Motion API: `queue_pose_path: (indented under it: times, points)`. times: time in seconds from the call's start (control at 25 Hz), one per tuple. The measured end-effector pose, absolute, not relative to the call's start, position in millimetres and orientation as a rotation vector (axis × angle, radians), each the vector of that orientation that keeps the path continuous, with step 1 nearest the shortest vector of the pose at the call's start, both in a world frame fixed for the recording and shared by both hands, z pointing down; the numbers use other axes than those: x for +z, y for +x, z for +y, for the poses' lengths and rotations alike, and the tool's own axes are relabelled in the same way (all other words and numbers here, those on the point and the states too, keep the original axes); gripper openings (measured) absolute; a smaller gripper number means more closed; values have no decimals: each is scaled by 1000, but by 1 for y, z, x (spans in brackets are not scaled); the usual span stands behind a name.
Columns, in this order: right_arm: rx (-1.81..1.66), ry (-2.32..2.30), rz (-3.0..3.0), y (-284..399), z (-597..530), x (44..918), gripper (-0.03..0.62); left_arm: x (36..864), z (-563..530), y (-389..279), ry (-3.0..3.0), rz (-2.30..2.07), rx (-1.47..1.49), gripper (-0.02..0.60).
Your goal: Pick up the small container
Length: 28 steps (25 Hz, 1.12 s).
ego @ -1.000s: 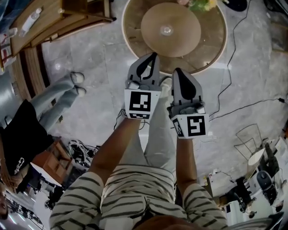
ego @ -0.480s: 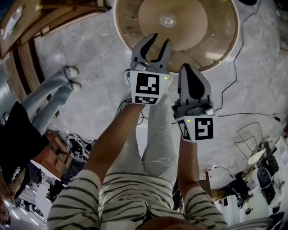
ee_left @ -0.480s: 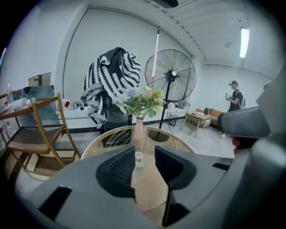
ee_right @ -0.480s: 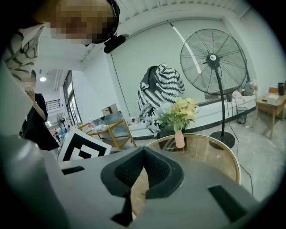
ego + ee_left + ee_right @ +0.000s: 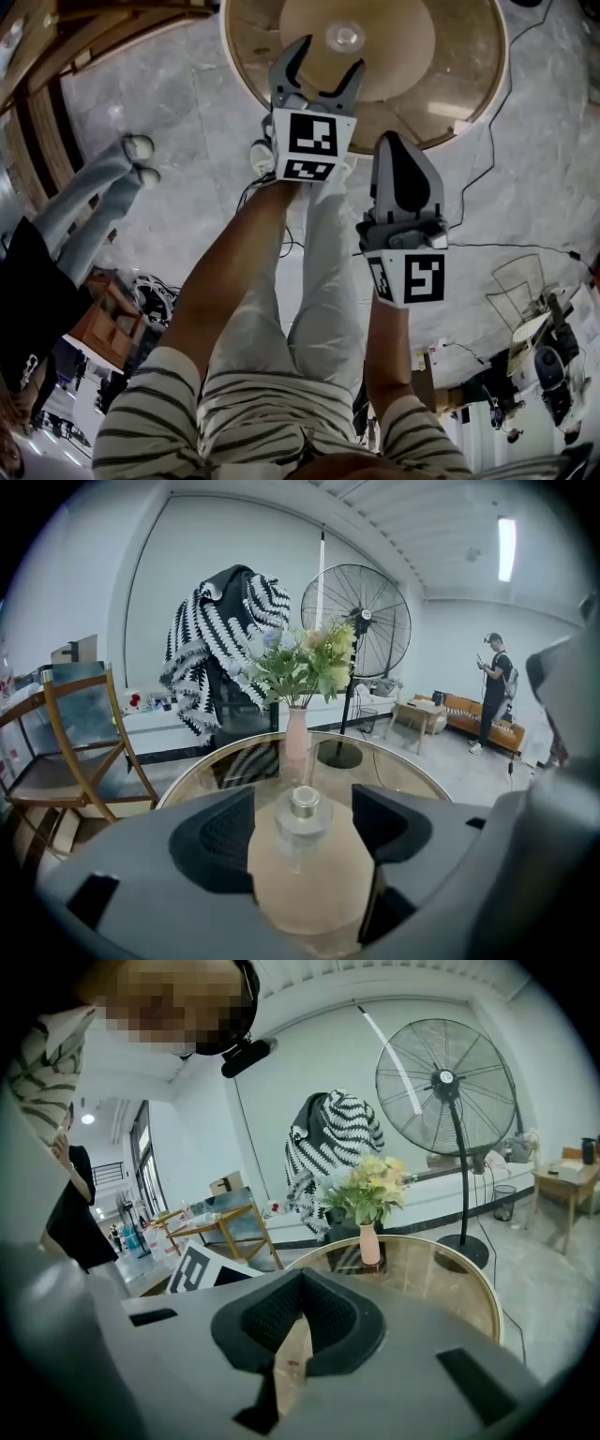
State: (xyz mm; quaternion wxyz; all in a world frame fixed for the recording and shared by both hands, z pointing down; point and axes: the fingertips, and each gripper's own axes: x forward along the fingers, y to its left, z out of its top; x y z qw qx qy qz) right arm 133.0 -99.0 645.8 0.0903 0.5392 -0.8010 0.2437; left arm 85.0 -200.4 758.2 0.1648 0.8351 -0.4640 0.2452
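Note:
The small container (image 5: pixel 345 37), clear glass with a silver cap, stands on a tan disc (image 5: pixel 398 56) in the middle of a round glass table (image 5: pixel 466 108). My left gripper (image 5: pixel 328 54) reaches over the table edge. Its jaws are opening and nothing is between them; the container stands just beyond the tips. In the left gripper view the container (image 5: pixel 302 817) is framed between the two black pads (image 5: pixel 217 841), untouched. My right gripper (image 5: pixel 395 141) hangs back over the floor near the table rim, shut and empty; in its own view the right gripper (image 5: pixel 298 1309) shows its pads pressed together.
A pink vase of flowers (image 5: pixel 296 735) stands on the table's far side. Behind it are a draped chair (image 5: pixel 230 639) and a big floor fan (image 5: pixel 356 597). A wooden folding chair (image 5: pixel 80 738) is at left. A person's legs (image 5: pixel 94 192) and cables (image 5: pixel 511 246) are on the floor.
My left gripper has moved forward over the table toward the container and gone from shut to open. The right gripper has stayed shut and dropped slightly behind it.

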Motion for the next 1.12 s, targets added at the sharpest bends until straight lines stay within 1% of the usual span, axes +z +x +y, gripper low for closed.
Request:
queue_pose_path:
  times: [0.12,0.2,0.48,0.76,1.12]
  points:
    - [721,1603,-2378,135,-98,649,8,774,-207,91,2394,-1324,734,346]
    - [725,1609,-2369,136,-97,653,8,784,-210,93,2398,-1315,755,360]
    - [753,1590,-2363,136,-97,667,7,814,-226,101,2422,-1308,811,388]
    - [763,1595,-2348,144,-101,678,7,836,-237,110,2424,-1274,870,394]
    - [824,1547,-2361,146,-100,688,8,858,-247,118,2355,-1277,873,394]
